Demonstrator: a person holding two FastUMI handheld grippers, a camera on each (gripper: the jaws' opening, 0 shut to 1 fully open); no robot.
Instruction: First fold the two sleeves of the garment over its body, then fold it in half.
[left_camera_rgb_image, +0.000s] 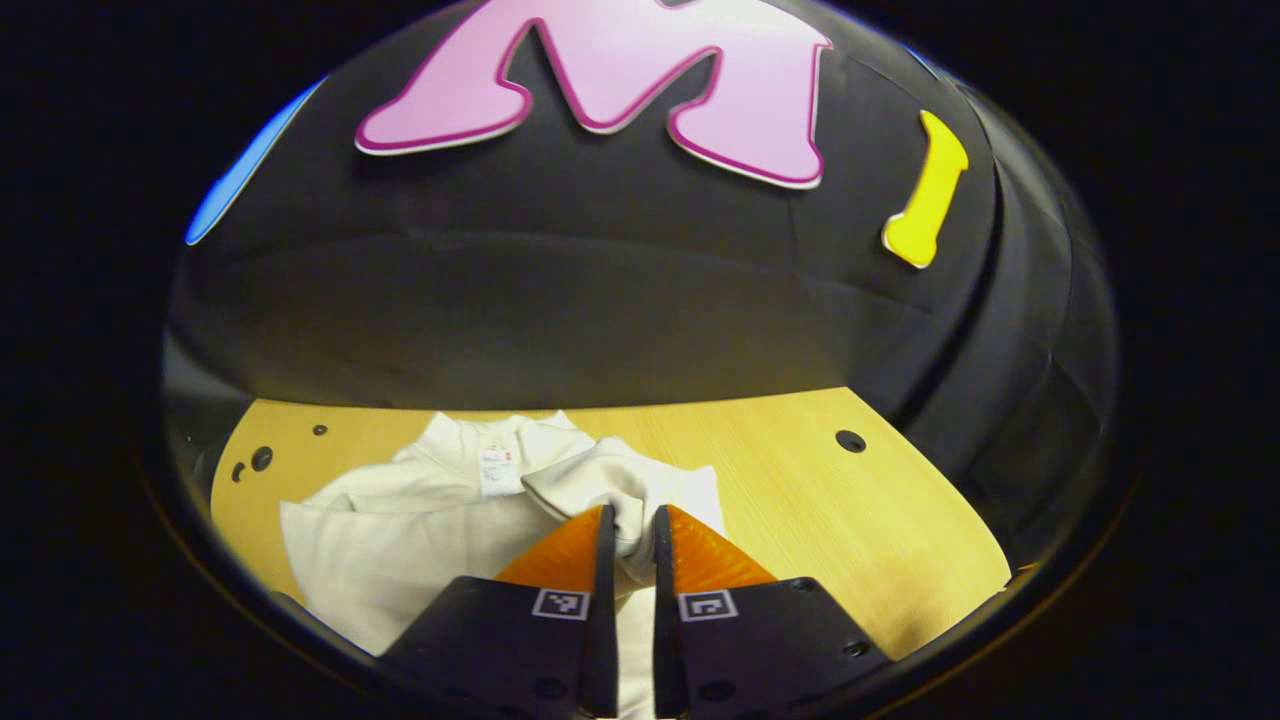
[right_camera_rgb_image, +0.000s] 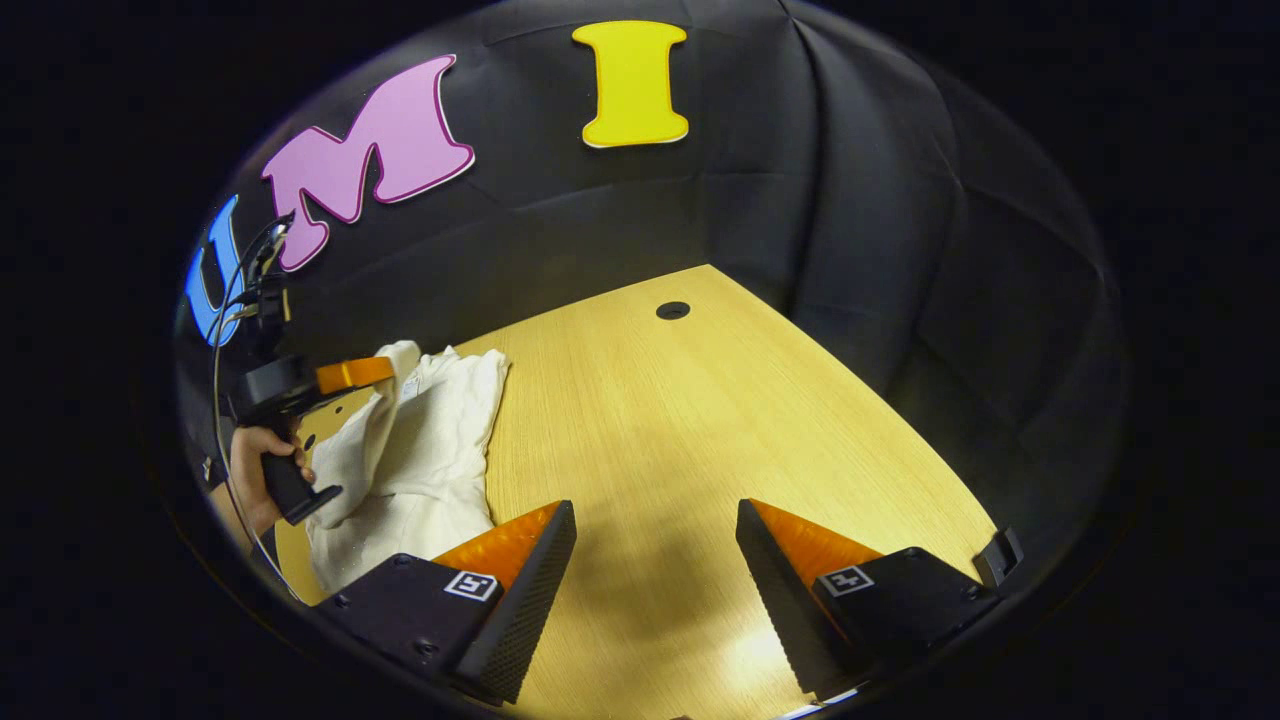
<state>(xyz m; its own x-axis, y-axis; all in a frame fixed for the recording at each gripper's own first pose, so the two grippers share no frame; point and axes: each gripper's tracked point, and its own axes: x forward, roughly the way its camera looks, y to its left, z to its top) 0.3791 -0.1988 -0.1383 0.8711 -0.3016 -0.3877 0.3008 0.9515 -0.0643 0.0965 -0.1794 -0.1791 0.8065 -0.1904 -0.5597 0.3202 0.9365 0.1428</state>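
1. Garment (left_camera_rgb_image: 400, 540): this white top is lying on the wooden table (left_camera_rgb_image: 800, 500), near the table's back edge by the black wall, with its collar and a small tag pointing toward that wall
2. One sleeve (left_camera_rgb_image: 610, 485) is being lifted up off the body of the garment and is bunching into a soft fold
3. In the left gripper view, the left gripper (left_camera_rgb_image: 632, 535) is pinching that sleeve, and both orange fingers (left_camera_rgb_image: 560, 550) are pressing on the white cloth between them
4. In the right gripper view, the left gripper (right_camera_rgb_image: 350, 375) is showing far off at the side, above the garment (right_camera_rgb_image: 430, 440), with a hand (right_camera_rgb_image: 255, 470) holding its black handle and a cable hanging from it
5. The right gripper (right_camera_rgb_image: 655, 540) is hanging over bare table (right_camera_rgb_image: 700, 420), beside the garment and not touching it
6. Its two fingers are standing wide apart with nothing between them
7. A round hole (right_camera_rgb_image: 672, 310) is sitting in the table near the back edge
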